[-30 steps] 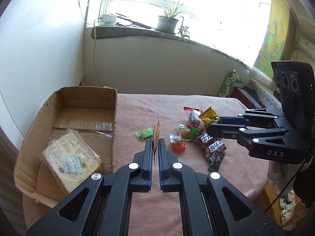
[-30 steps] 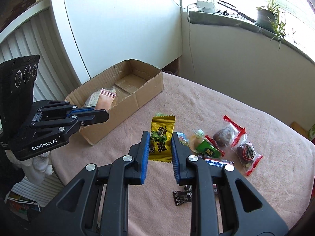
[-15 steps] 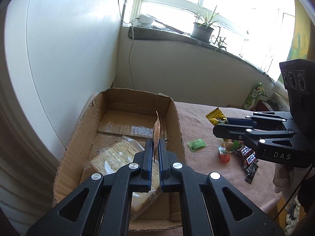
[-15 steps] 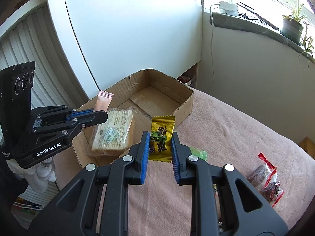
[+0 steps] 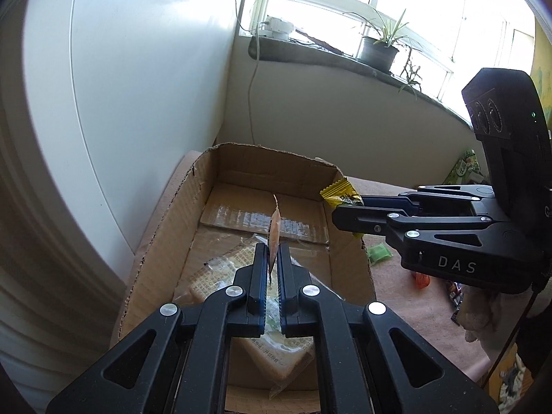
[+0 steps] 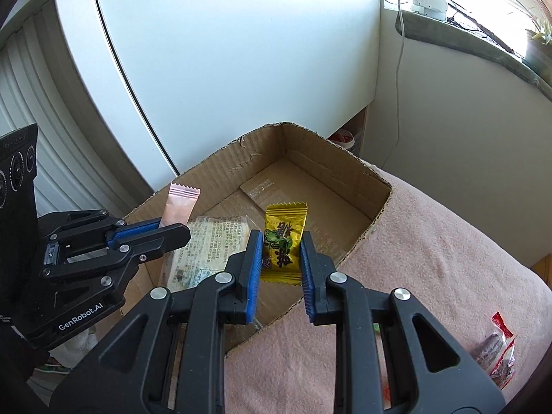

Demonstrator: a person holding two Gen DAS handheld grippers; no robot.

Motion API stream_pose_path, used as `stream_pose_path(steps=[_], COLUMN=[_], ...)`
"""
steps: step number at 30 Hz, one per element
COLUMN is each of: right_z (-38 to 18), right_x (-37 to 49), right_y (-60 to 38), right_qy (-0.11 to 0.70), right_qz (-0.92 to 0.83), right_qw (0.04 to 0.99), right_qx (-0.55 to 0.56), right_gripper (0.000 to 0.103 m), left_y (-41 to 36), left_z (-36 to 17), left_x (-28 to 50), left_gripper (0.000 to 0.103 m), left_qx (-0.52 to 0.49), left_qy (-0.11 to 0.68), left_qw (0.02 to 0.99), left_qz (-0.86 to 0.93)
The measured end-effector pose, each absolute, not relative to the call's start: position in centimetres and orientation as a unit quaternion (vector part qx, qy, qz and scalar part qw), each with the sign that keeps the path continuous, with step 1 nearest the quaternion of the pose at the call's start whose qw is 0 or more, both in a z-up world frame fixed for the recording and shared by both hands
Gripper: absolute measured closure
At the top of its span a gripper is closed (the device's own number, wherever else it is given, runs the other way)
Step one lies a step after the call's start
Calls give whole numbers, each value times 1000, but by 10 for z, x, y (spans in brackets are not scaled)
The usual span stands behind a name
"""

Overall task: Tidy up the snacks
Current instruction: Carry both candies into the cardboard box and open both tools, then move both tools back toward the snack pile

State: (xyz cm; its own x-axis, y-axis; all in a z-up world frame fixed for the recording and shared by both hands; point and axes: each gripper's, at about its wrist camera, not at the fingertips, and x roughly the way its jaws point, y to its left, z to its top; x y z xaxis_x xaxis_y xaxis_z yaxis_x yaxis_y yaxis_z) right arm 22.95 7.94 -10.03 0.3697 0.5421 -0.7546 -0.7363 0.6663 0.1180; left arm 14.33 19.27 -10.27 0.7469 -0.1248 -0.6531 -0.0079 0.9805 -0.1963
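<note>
My left gripper point(image 5: 272, 253) is shut on a thin pink packet point(image 5: 275, 231), seen edge-on, held over the open cardboard box point(image 5: 172, 220). In the right wrist view the left gripper point(image 6: 179, 229) shows with the pink packet point(image 6: 179, 205) sticking up from it. My right gripper point(image 6: 278, 241) is shut on a yellow snack packet point(image 6: 284, 241) above the box's point(image 6: 372, 186) near side. It also shows in the left wrist view point(image 5: 339, 207) with the yellow packet point(image 5: 339, 195). A wrapped biscuit pack point(image 5: 224, 276) lies in the box.
Loose snacks lie on the pink tablecloth point(image 6: 431, 258): a green packet point(image 5: 378, 252), an orange sweet point(image 5: 421, 279), red packets point(image 6: 500, 348). A white wall panel point(image 6: 241, 51) stands behind the box. A windowsill with a potted plant point(image 5: 377, 51) runs along the back.
Both grippers have moved left from the snack pile to above the box, each still holding its packet. The box now fills the middle of both views.
</note>
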Motion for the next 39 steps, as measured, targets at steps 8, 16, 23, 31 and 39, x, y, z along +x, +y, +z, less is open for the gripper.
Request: stream_pose_path(steps=[8, 16, 23, 31, 39], right_z=[-103, -91, -79, -67, -67], right_x=[232, 228, 222, 206, 188], right_y=[82, 69, 51, 5, -74], right_qy=[404, 381, 368, 359, 357], right_qz=[391, 380, 364, 346, 294], right_qw=[818, 835, 848, 860, 877], right_qx=[-118, -112, -116, -111, -130], right_gripper=[79, 32, 24, 10, 9], left_y=[196, 196, 188, 160, 110], left_z=[-102, -98, -88, -79, -83], left_x=[142, 132, 124, 112, 107], left_gripper=[81, 71, 71, 70, 63], left_qx=[-96, -91, -92, -96, -99], left_qy=[357, 350, 338, 330, 336], left_qw=[929, 932, 936, 938, 932], left_qz=[-20, -13, -14, -39, -90])
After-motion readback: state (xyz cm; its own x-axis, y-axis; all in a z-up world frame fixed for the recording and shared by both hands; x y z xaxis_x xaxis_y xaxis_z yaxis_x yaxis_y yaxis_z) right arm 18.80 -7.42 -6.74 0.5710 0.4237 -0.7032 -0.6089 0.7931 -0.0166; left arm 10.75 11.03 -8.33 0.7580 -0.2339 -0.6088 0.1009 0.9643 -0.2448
